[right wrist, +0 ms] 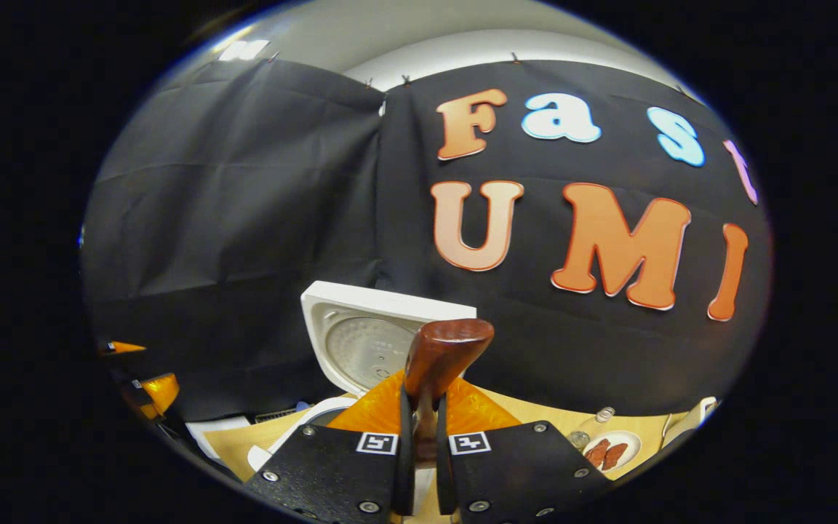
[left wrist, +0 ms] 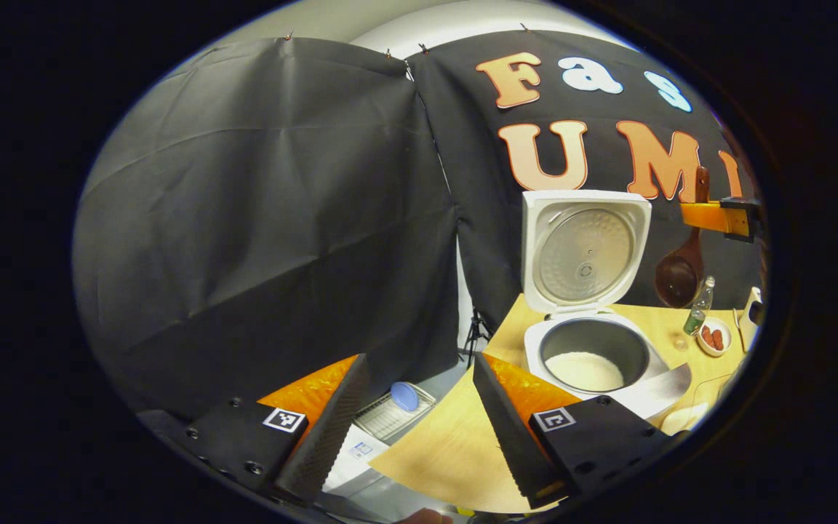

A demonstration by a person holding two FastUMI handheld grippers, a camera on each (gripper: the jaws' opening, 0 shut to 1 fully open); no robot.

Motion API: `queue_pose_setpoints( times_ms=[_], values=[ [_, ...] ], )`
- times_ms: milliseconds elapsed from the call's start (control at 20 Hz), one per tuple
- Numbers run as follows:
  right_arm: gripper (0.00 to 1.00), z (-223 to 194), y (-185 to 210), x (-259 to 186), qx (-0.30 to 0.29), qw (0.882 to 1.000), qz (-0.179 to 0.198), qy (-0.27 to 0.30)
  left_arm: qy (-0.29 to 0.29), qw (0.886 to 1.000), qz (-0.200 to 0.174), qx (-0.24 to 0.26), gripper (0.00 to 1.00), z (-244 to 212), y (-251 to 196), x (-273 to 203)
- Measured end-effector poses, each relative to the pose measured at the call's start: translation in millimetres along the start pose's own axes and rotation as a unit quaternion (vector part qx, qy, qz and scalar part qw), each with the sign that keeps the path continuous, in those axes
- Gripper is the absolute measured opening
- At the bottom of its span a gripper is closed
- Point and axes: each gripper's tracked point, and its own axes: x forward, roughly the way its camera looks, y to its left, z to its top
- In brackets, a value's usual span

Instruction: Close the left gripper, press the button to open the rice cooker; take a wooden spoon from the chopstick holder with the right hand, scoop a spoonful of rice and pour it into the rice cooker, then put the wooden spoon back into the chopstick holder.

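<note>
Green bottle [left wrist: 698,307] beside sausage dish [left wrist: 714,338]; blue lid [left wrist: 404,397].

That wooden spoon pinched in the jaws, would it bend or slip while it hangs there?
The wooden spoon looks like solid carved wood, so probably stiff. Its glossy handle might slip, though the right gripper pinches it between both jaws. The bowl hangs low beside the rice cooker, so it may swing a little.

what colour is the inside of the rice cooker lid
White rim with a silvery metal inner plate; the rice cooker lid shows best in the left gripper view.
</note>
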Motion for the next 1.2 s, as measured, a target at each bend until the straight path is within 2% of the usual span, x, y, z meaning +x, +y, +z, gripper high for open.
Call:
queue_pose_setpoints(
  times_ms=[100, 400, 600, 750, 1000, 1150, 1200],
  values=[
    [0.11, -1.5, -42.0, -21.9, 0.025, 0.999, -0.026, -0.001, -0.007, 1.000, -0.009, 0.012, 0.99, 8.4, -24.6, -8.0],
    [0.11, -34.2, -166.8, -90.6, 0.082, 0.991, -0.110, 0.009, -0.021, 0.997, -0.070, 0.031, 0.98, 31.5, -119.0, -30.9],
    [0.12, -83.3, -245.2, -141.8, 0.116, 0.976, -0.181, 0.039, -0.010, 0.993, -0.110, 0.038, 0.98, 32.6, -169.8, -42.5],
    [0.12, -118.1, -296.5, -177.0, 0.137, 0.963, -0.225, 0.058, -0.018, 0.991, -0.120, 0.050, 0.99, 41.0, -192.8, -50.0],
    [0.11, -171.3, -349.0, -219.7, 0.176, 0.942, -0.271, 0.089, -0.004, 0.989, -0.142, 0.046, 0.98, 38.6, -230.2, -58.2],
    [0.12, -200.8, -353.2, -225.6, 0.203, 0.938, -0.263, 0.096, 0.018, 0.988, -0.153, 0.025, 1.00, 31.0, -244.9, -62.4],
    [0.12, -211.0, -353.6, -225.0, 0.213, 0.938, -0.258, 0.096, 0.022, 0.988, -0.150, 0.019, 0.98, 30.7, -246.3, -61.7]
  ],
)
